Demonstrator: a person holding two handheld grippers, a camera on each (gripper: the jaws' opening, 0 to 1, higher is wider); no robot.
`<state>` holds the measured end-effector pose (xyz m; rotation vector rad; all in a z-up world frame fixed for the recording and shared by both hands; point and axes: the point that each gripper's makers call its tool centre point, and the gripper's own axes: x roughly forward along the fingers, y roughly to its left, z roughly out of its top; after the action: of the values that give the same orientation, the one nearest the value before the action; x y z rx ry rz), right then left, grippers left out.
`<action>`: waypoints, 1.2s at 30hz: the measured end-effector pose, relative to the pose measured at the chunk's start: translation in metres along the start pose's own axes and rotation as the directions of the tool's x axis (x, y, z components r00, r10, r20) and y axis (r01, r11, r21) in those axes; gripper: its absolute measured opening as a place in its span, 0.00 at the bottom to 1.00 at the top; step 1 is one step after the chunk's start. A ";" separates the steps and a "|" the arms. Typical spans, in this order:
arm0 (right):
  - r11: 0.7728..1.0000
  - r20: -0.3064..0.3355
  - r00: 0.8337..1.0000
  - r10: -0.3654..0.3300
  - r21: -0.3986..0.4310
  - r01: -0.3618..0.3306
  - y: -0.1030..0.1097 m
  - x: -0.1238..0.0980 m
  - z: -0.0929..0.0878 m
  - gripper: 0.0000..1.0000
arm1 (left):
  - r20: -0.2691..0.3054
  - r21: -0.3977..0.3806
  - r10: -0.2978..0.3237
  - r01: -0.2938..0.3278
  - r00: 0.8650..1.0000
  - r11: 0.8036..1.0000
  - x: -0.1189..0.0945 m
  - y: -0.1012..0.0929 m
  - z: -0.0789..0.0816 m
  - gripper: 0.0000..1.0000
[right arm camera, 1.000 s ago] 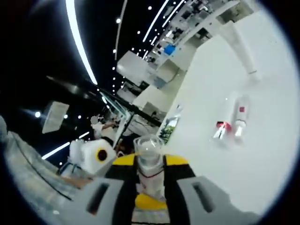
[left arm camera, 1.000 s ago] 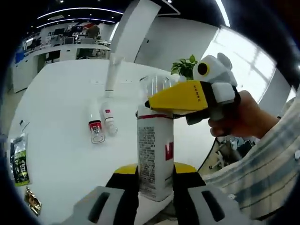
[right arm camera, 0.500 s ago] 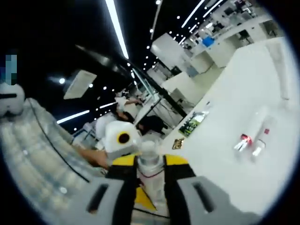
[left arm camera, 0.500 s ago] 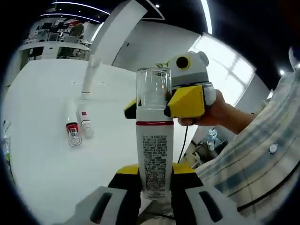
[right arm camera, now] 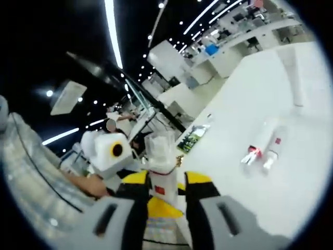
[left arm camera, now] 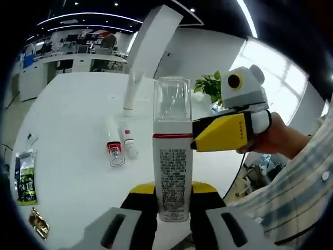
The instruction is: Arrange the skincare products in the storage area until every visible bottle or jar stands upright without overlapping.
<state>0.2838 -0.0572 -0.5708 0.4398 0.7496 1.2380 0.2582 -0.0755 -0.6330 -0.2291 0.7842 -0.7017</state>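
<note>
The white table (left arm camera: 67, 156) was seen spread across the left gripper view from nine to twelve o'clock. A tall white tube (left arm camera: 130, 94) stood upright on it at about eleven o'clock. The white bottle with a clear cap (left arm camera: 172, 156) was held off the table, upright, at the centre of the view; the left gripper (left arm camera: 172, 208) was clamped on its lower body at six o'clock, presumably so that it could be set down standing. The right gripper (left arm camera: 229, 133) was seen at three o'clock, its yellow tip just beside the bottle's red band; whether it touched could not be told. In the right gripper view the same bottle (right arm camera: 160, 161) rose at six o'clock between that gripper's jaws (right arm camera: 161, 200), but a grip could not be made out. Two small bottles (left arm camera: 119, 147) lay on their sides, side by side, at nine o'clock, well apart from the tools and judged not yet righted.
</note>
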 end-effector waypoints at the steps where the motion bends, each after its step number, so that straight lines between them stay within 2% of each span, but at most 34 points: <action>1: 1.000 0.004 1.000 -0.003 0.002 0.003 0.000 0.000 0.000 0.25 | 0.004 0.000 0.007 -0.007 1.000 1.000 0.001 0.000 0.001 0.22; 3: 1.000 0.013 1.000 -0.011 0.008 0.011 -0.001 0.002 0.001 0.25 | 0.008 -0.005 0.005 -0.005 1.000 1.000 0.003 -0.001 0.002 0.22; 6: 1.000 0.016 1.000 0.006 0.008 -0.006 0.003 0.004 0.000 0.24 | 0.026 -0.007 -0.032 0.032 0.999 0.999 0.004 -0.010 0.005 0.22; 7: 1.000 0.023 0.999 0.028 -0.010 -0.028 0.006 0.004 0.001 0.21 | 0.026 -0.013 -0.041 0.042 0.999 0.999 0.005 -0.012 0.005 0.22; 8: 0.999 0.041 0.999 0.024 -0.040 -0.022 0.005 0.003 0.005 0.21 | 0.028 -0.026 -0.052 0.052 0.998 0.998 0.005 -0.012 0.005 0.22; 19: 0.998 0.022 0.999 0.040 -0.039 -0.039 0.004 -0.006 0.000 0.20 | 0.067 -0.036 -0.167 0.169 0.984 0.985 0.003 -0.020 0.005 0.23; 23: 0.997 0.045 0.999 0.019 -0.074 -0.016 -0.003 -0.007 0.006 0.20 | 0.068 -0.078 -0.131 0.136 0.989 0.988 0.006 -0.011 0.008 0.25; 26: 0.998 0.081 0.997 -0.009 -0.065 0.014 -0.014 -0.011 0.017 0.20 | 0.054 -0.077 -0.077 0.081 0.996 0.994 0.007 0.002 0.005 0.32; 27: 0.996 0.119 0.992 -0.048 -0.075 0.057 -0.024 -0.014 0.027 0.20 | 0.041 -0.075 -0.057 0.060 0.998 0.995 0.007 0.006 0.001 0.34; 29: 0.988 0.136 0.986 -0.093 -0.108 0.108 -0.038 -0.018 0.034 0.20 | 0.030 -0.076 -0.037 0.039 0.999 0.996 0.005 0.011 -0.002 0.37; 32: 0.958 0.181 0.967 -0.180 -0.190 0.213 -0.066 -0.029 0.051 0.20 | 0.017 -0.094 -0.014 0.016 1.000 0.995 -0.001 0.020 -0.008 0.37; 36: 0.950 0.204 0.955 -0.216 -0.183 0.253 -0.088 -0.036 0.065 0.20 | 0.001 -0.128 0.012 -0.011 1.000 0.992 -0.006 0.030 -0.016 0.37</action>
<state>0.3854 -0.1114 -0.5753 0.2772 0.4944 1.0229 0.2587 -0.0481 -0.6535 -0.3412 0.8291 -0.6408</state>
